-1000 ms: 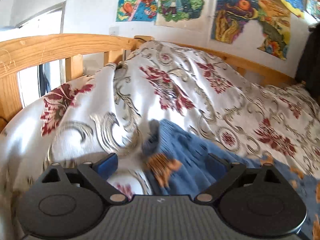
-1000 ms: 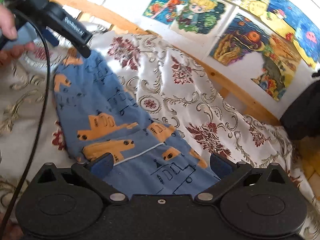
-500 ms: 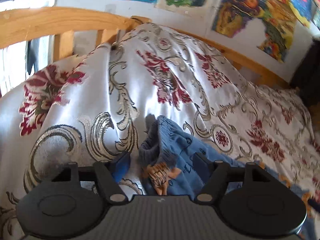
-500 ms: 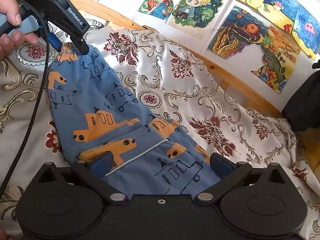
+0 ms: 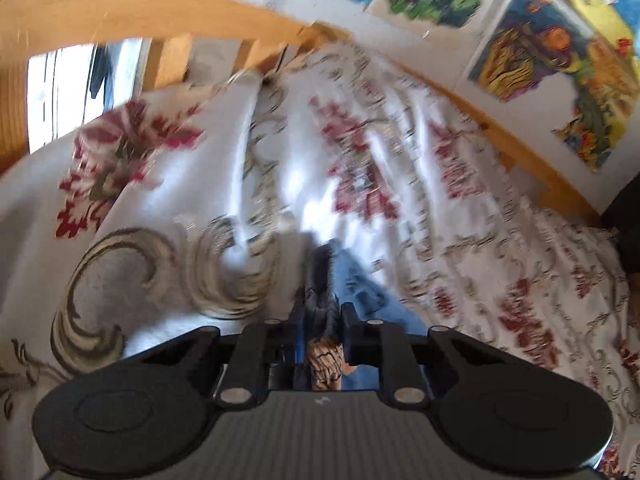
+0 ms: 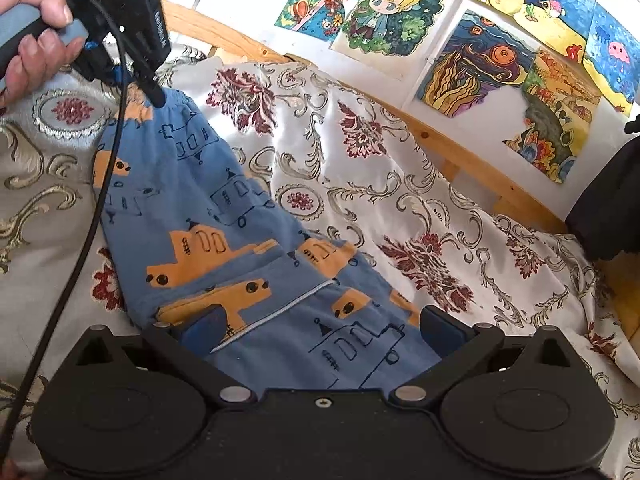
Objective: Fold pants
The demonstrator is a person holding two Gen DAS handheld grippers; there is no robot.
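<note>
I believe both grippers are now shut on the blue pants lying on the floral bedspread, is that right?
Not quite: only the left gripper is shut on the pants. The right wrist view shows the right gripper open, its fingers spread over the pants on the bedspread.

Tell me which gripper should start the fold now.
Left, probably. The left gripper is already clamped on the end of the pants, while the right gripper is open over the other end, gripping nothing.

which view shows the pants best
The right wrist view. The blue pants lie spread across the bedspread, from the end pinched by the left tool down to the open right tool. The left wrist view is blurred, showing only the bunched edge between its fingers.
</note>
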